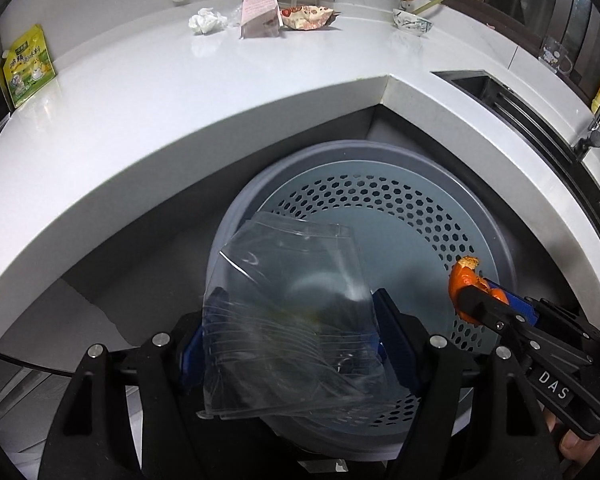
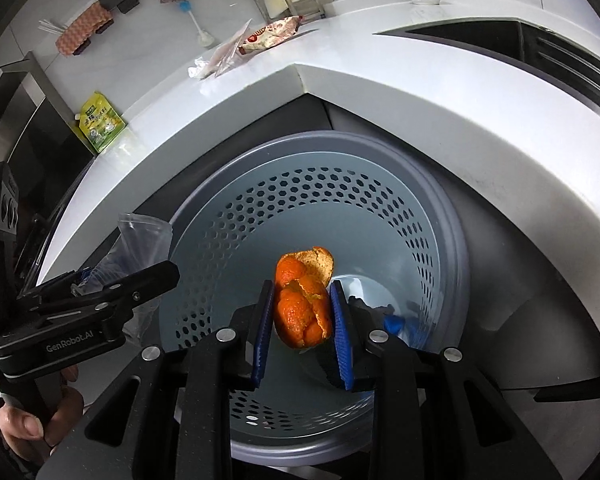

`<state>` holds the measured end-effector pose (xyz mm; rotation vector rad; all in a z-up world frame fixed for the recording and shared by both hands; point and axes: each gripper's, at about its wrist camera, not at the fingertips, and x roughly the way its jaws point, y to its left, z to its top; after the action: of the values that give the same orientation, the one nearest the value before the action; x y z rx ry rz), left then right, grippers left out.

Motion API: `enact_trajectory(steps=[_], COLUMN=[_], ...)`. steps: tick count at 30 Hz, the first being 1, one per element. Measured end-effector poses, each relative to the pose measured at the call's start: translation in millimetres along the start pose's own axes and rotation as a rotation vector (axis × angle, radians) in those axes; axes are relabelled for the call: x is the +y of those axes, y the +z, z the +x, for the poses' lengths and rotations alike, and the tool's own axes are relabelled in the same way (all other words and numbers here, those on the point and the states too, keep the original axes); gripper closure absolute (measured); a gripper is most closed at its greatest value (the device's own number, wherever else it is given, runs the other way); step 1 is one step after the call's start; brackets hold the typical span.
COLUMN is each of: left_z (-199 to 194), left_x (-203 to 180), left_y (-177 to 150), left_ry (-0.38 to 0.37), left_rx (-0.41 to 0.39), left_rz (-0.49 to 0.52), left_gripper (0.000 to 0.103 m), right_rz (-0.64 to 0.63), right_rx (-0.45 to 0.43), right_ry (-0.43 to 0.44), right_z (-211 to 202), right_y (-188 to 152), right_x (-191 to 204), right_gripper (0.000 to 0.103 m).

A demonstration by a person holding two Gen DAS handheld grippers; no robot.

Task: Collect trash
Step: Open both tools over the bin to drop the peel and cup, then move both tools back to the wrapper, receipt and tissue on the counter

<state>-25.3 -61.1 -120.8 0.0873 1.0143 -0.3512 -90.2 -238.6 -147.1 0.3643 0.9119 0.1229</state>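
Note:
A grey perforated trash bin (image 1: 476,216) stands on the floor in the counter's corner; it also shows in the right wrist view (image 2: 440,216). My left gripper (image 1: 296,320) is shut on a clear plastic cup (image 1: 288,300) and holds it over the bin's left rim; the cup also shows in the right wrist view (image 2: 142,236). My right gripper (image 2: 302,308) is shut on an orange peel (image 2: 302,300) above the bin's opening; the peel also shows in the left wrist view (image 1: 466,280). On the counter lie a crumpled tissue (image 1: 206,20), a clear bag with a pink label (image 1: 260,14) and a snack wrapper (image 1: 306,16).
A green-yellow pouch (image 1: 28,66) lies on the counter's left end. A patterned bowl (image 1: 414,22) stands at the back right. A sink (image 1: 500,96) with a tap (image 1: 598,120) is on the right. The white counter edge (image 1: 180,168) curves around the bin.

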Motion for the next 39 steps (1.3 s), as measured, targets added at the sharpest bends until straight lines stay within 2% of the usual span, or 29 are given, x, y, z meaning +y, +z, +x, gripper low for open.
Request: enact_trajectory(steps=[2,4,6,7,18,33,39], left_z=[1,3,2,2,-2,-10,-25], left_x=[1,2,3,4,1,4,9], left_y=[-1,-1,-2,-2,-5,-6,-4], left_ry=[-0.007,-0.008,-0.006,-0.007,0.011,0.017,0.036], left_rx=[0.006,0.010,0.011,0.012,0.002,-0.005,-0.044], left_rz=[-0.007,-0.014,-0.020,-0.023,-0.008,-0.005,-0.002], left_gripper=[0.030,0.024,0.022,0.021,0.015,0.013,0.012], right_rz=[-0.003,0.006,0.013,0.013,0.028,0.018,0.013], right_rx=[-0.004,-0.011,-0.022,-0.027,-0.043,-0.042,-0.063], right_ry=[-0.003,-0.002,0.001,0.001,0.005,-0.010,-0.021], right_z=[0,-1,-4,-5,-12,-19,-29], right_y=[-1,-1,0,0,-2,-4,0], right_x=[-1,-3,-5,-5,-8,-6,-3], right_gripper=[0.073,0.067,0.054,0.053,0.053,0.050,0.049])
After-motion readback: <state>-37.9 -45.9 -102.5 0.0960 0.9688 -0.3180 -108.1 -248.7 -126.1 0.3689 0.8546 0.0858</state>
